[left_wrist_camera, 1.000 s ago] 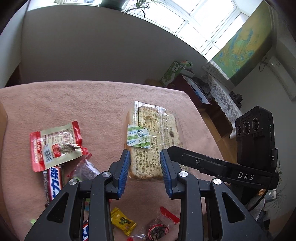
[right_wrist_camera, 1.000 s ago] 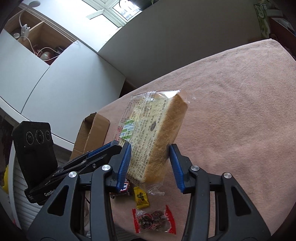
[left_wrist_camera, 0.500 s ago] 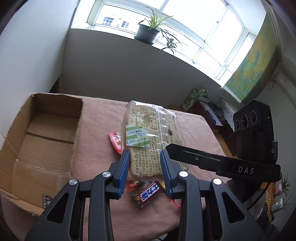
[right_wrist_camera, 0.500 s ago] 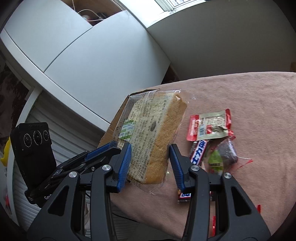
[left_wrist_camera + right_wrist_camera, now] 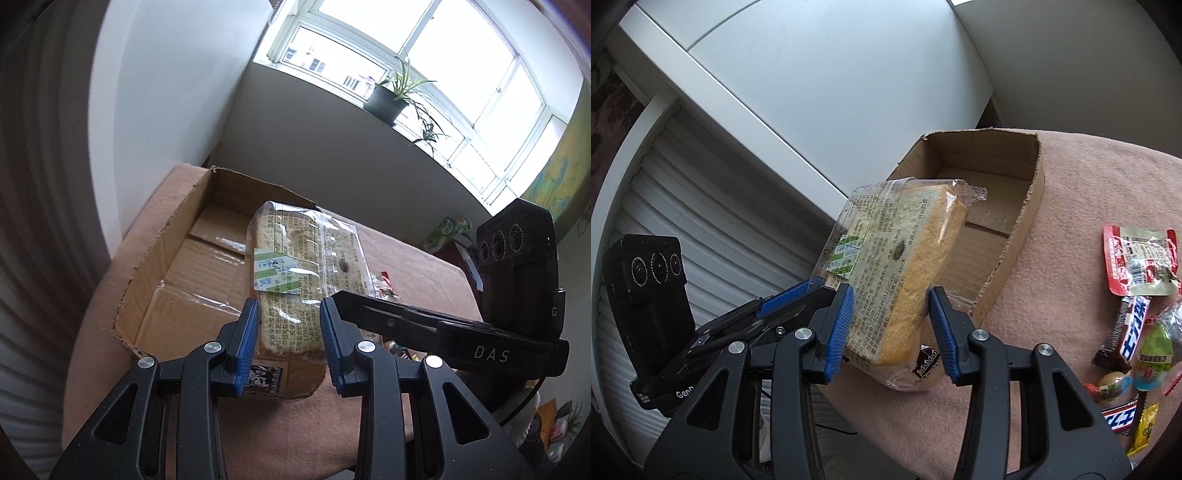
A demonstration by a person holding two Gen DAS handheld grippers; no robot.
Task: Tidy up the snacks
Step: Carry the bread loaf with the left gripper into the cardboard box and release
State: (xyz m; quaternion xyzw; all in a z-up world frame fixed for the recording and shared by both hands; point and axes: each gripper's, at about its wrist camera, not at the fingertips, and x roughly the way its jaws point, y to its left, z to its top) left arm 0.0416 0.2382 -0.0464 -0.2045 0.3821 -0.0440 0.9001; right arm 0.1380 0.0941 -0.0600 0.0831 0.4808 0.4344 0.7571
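Compared with the frames one second and half a second earlier, the clear-wrapped slab of sliced bread (image 5: 308, 273) has been carried from above the bare pink cloth to a position over the near wall of the open brown cardboard box (image 5: 173, 273), and the box now fills the middle of both views.

Left wrist view: the left gripper (image 5: 288, 334) has its blue-padded jaws clamped on the lower end of the bread, one pad on each broad edge of the packet. A green-and-white label (image 5: 271, 275) faces the camera on the wrapper. The black arm of the other gripper, marked "DAS", crosses from the right and meets the bread's right side. Box flaps are open; its taped floor is visible beyond the bread. A potted green plant (image 5: 391, 98) stands on the window sill behind.

Right wrist view: the right gripper (image 5: 892, 325) likewise has its jaws closed on the lower part of the bread (image 5: 897, 266), which is held tilted, upper end leaning toward the box (image 5: 1027, 206). The bread is lifted, clear of the pink-covered bench (image 5: 1082, 206). Whether its lower corner touches the box wall cannot be told. To the right, well apart from the box, lie loose snacks on the cloth: a red-and-beige foil packet (image 5: 1141, 260), a dark chocolate bar with white lettering (image 5: 1126, 334), and a small yellow sachet (image 5: 1143, 430).
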